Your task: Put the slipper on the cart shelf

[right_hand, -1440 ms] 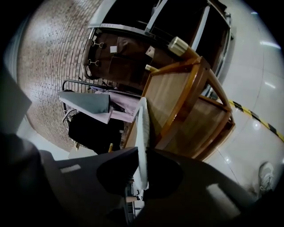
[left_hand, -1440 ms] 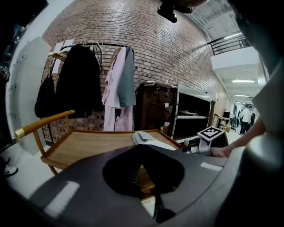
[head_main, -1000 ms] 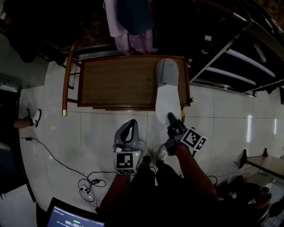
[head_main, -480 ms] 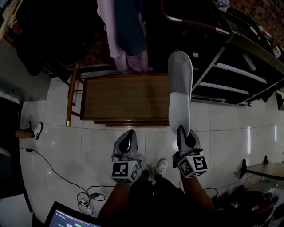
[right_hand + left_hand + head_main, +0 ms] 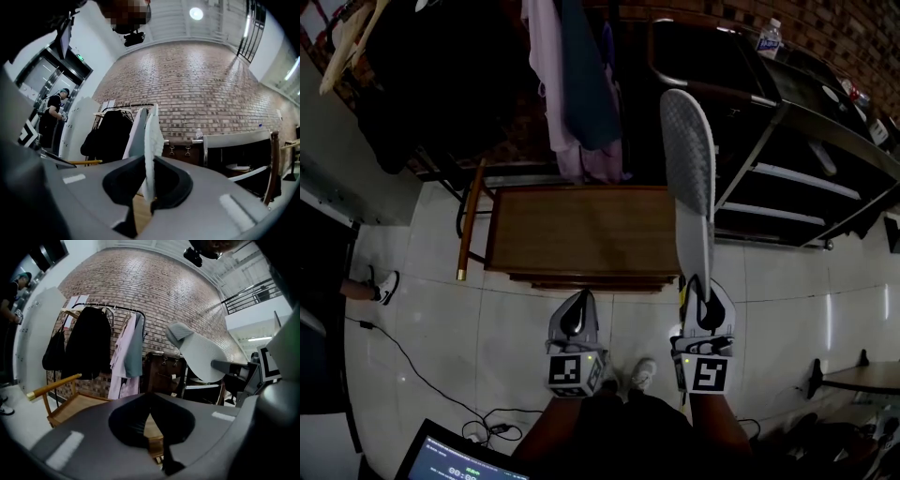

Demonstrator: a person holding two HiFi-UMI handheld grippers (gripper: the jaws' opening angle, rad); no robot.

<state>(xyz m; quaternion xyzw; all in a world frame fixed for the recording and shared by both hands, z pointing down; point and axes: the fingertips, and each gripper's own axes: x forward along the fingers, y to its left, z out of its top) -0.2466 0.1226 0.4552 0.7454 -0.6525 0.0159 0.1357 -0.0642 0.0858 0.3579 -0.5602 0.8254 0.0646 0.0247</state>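
A grey-and-white slipper (image 5: 689, 159) sticks out forward from my right gripper (image 5: 703, 286), which is shut on its heel end. The toe reaches past the wooden chair toward the black cart (image 5: 787, 173) at the right, whose shelves show as pale bars. In the right gripper view the slipper (image 5: 152, 140) stands edge-on between the jaws of the right gripper (image 5: 149, 161), with the cart (image 5: 234, 138) ahead to the right. My left gripper (image 5: 578, 305) is shut and holds nothing, level with the right one. The left gripper view shows its jaws together (image 5: 150, 397) and the slipper (image 5: 199, 357) to the right.
A wooden chair (image 5: 581, 230) stands straight ahead on the white tile floor. Behind it clothes hang on a rack (image 5: 581, 84). A water bottle (image 5: 771, 36) stands on the cart top. Cables (image 5: 487, 394) and a laptop (image 5: 450, 459) lie at the lower left.
My right gripper has lifted the slipper off the chair seat and swung it rightward, toward the cart. Both grippers now sit side by side, and the view has tilted up.
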